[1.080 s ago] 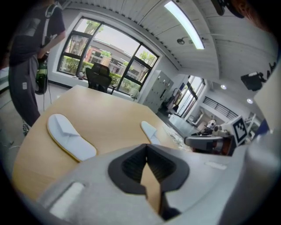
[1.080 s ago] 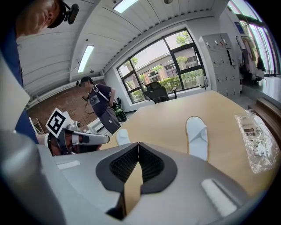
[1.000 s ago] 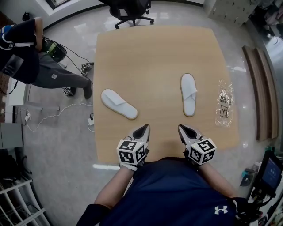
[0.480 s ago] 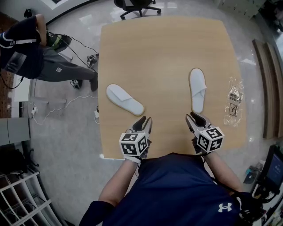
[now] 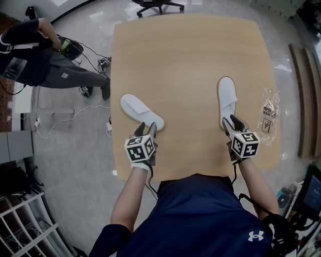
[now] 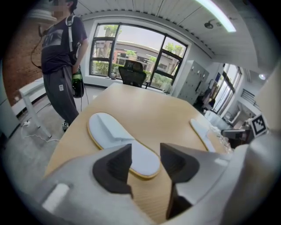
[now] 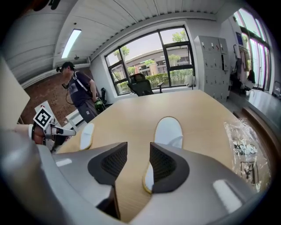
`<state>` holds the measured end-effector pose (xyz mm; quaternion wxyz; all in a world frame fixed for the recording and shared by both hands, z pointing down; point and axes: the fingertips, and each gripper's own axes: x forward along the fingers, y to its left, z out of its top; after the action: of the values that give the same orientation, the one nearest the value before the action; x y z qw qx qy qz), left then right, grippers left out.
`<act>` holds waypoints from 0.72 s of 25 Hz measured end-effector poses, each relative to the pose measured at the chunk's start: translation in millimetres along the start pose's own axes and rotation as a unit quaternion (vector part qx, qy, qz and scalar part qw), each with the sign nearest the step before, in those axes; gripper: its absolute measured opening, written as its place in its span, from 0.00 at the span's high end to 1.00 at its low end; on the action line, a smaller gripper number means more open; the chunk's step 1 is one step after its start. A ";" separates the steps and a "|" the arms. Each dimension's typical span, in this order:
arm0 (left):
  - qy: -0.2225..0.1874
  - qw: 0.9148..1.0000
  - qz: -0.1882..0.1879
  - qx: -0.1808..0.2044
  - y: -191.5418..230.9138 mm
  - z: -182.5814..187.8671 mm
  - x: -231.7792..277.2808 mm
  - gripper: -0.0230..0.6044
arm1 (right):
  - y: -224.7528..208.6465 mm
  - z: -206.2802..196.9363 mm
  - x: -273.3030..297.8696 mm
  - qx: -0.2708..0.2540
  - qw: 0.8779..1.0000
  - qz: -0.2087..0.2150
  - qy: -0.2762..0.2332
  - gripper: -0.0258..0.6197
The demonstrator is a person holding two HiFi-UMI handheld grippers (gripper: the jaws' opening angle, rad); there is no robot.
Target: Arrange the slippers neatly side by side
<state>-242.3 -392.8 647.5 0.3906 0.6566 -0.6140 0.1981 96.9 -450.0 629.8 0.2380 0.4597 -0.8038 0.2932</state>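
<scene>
Two white slippers lie apart on the wooden table (image 5: pixel 185 60). The left slipper (image 5: pixel 142 113) (image 6: pixel 118 140) lies at an angle near the table's left edge. The right slipper (image 5: pixel 226 100) (image 7: pixel 167 132) points straight away from me. My left gripper (image 5: pixel 145 128) (image 6: pixel 145 160) hovers at the left slipper's near end; its jaws have just been opening and nothing is pressed between them. My right gripper (image 5: pixel 233 122) (image 7: pixel 138 160) sits at the right slipper's heel, its jaws also just opened, the heel showing beside its right pad.
A clear plastic wrapper (image 5: pixel 264 116) (image 7: pixel 246 154) lies right of the right slipper. A person (image 5: pixel 35 60) (image 6: pixel 61 57) stands left of the table among floor cables. An office chair (image 5: pixel 153 5) stands beyond the far edge. Wooden boards (image 5: pixel 301 100) lie on the floor at right.
Both grippers moved away from my body and down to the slippers' near ends. Their jaws went from shut to open.
</scene>
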 end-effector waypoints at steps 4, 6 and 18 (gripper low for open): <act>0.003 0.999 0.033 -0.006 28.0 9.2 15.6 0.61 | -28.5 -1.4 16.6 0.005 1.000 -0.030 0.000 0.70; 0.007 0.999 0.045 -0.010 37.4 11.8 25.5 0.60 | -40.7 -3.0 25.3 0.010 0.999 -0.041 0.004 0.68; 0.054 0.996 0.065 -0.018 68.1 -2.9 67.8 0.61 | -75.2 -26.1 69.9 -0.001 0.995 -0.084 0.062 0.63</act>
<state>-295.7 -430.8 717.7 0.4214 0.5961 -0.6372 0.2471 133.6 -504.4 713.0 0.3115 0.5064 -0.7463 0.2993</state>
